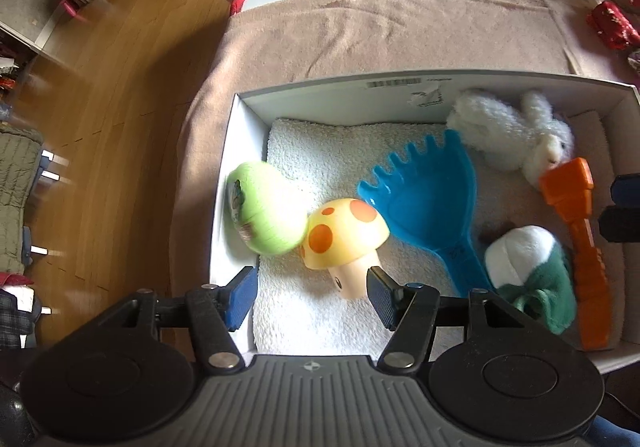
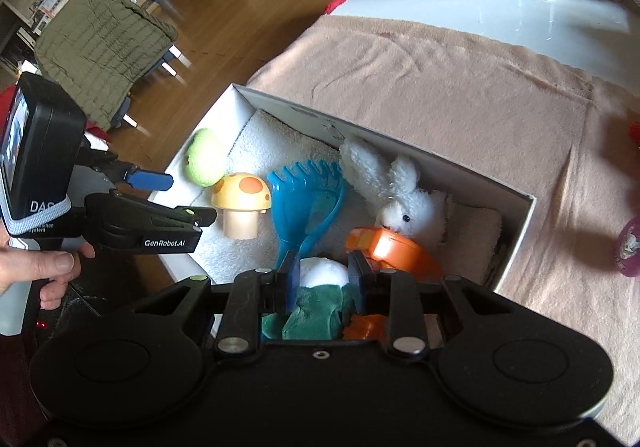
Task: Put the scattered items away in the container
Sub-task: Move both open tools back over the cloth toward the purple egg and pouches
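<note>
My left tongs (image 1: 310, 297) hang open over the near-left corner of the box (image 1: 344, 87), nothing between the jaws — the mushroom (image 1: 344, 235) lies just ahead of them, stalk toward me, cap leaning on the green egg (image 1: 266, 207) to its left. My right tongs (image 2: 322, 281) are spread around the green-and-white plush (image 2: 320, 299) inside the box; whether they pinch it or merely straddle it I cannot tell. The rake (image 1: 432, 199), rabbit (image 1: 516, 135) and orange tool (image 1: 580, 247) are also in the box. What seems left lies outside, on the towel to my right — a pink item (image 2: 628, 247), nearer the right tongs, its axis too blurred to read.
</note>
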`<state>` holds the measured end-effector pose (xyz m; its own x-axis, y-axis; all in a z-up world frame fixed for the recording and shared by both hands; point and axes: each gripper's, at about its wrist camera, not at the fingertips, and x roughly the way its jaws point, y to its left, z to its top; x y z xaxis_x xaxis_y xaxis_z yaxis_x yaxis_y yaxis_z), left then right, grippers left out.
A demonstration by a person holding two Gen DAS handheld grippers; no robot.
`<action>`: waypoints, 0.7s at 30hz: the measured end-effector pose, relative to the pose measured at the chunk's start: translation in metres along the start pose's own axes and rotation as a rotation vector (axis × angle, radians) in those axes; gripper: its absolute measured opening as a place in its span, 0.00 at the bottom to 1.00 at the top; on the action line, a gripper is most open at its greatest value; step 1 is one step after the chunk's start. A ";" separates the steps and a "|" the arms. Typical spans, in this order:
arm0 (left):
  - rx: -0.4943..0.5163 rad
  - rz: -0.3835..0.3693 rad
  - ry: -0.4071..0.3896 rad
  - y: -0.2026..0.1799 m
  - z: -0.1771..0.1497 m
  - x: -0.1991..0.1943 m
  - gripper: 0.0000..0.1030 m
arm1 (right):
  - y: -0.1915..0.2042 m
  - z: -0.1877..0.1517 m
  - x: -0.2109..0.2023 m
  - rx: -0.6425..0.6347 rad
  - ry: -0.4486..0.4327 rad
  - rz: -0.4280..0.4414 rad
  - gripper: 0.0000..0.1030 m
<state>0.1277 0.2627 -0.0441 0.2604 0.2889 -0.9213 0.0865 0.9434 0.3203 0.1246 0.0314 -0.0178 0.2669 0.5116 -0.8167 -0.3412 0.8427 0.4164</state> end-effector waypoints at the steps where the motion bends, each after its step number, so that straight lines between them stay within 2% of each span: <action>1: 0.005 0.003 -0.005 -0.004 -0.001 -0.006 0.61 | -0.001 -0.001 -0.005 0.000 -0.006 0.002 0.30; 6: 0.049 -0.010 -0.049 -0.036 -0.001 -0.039 0.65 | -0.012 -0.013 -0.032 0.009 -0.044 -0.014 0.30; 10: 0.113 -0.053 -0.100 -0.088 0.001 -0.066 0.67 | -0.038 -0.032 -0.055 0.040 -0.063 -0.054 0.30; 12: 0.146 -0.099 -0.115 -0.120 0.004 -0.075 0.67 | -0.058 -0.044 -0.065 0.067 -0.064 -0.081 0.31; 15: 0.195 -0.151 -0.134 -0.172 0.010 -0.084 0.67 | -0.095 -0.063 -0.081 0.126 -0.066 -0.130 0.39; 21: 0.272 -0.228 -0.136 -0.272 0.022 -0.081 0.67 | -0.176 -0.103 -0.119 0.276 -0.086 -0.208 0.39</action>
<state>0.1039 -0.0210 -0.0523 0.3288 0.0347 -0.9438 0.4043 0.8980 0.1738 0.0603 -0.1952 -0.0346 0.3841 0.3265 -0.8637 -0.0178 0.9379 0.3466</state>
